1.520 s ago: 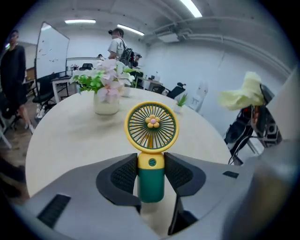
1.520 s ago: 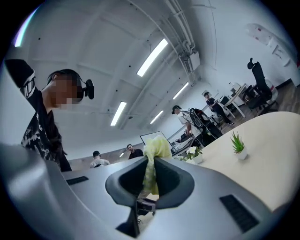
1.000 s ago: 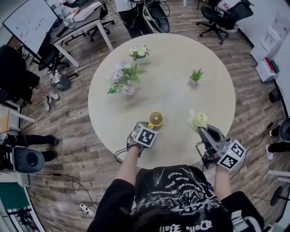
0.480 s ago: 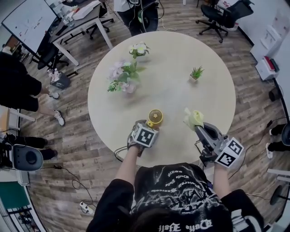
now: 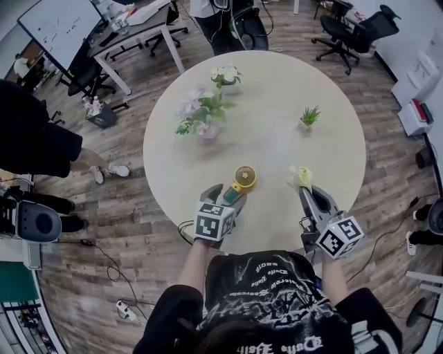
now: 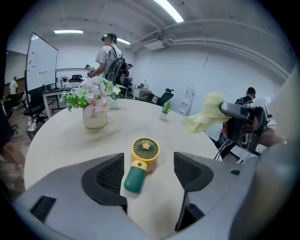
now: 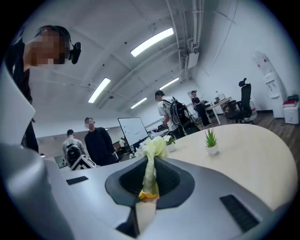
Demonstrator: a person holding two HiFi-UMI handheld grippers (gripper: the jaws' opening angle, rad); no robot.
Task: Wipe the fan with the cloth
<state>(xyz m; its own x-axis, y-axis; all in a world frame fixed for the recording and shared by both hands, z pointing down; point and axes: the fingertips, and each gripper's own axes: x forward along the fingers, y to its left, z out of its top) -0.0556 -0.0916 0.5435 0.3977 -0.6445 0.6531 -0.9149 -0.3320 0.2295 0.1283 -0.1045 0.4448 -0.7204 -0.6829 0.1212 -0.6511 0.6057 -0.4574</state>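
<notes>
fan (image 5: 241, 181): lies flat on the round table (image 5: 277, 97), close to the near edge, yellow grille facing up, green handle pointing back toward the wearer.

left gripper (image 5: 225, 197): hangs just behind and above the fan, tipped downward. jaws wide apart and opening; in the left gripper view, frames the fan's handle in the gap between the two dark pads, with neither pad touching it.

right gripper (image 5: 306, 188): reaches over the near right part of the table, roughly level. jaws together, clamped on the cloth (image 5: 302, 178), pale yellow, bunched, poking out beyond the tips in a loose tuft.

cloth: sits to the right of the fan, apart from it, off the tabletop.

farther across the table: vase of pink and white flowers (image 5: 204, 119) left of centre, pot of white flowers (image 5: 227, 76) near the far edge, small green plant (image 5: 309, 116) on the right, all well apart from the fan.

around the table: wood-plank floor, whiteboard (image 5: 59, 21) at upper left, office chair (image 5: 356, 28) at upper right.
</notes>
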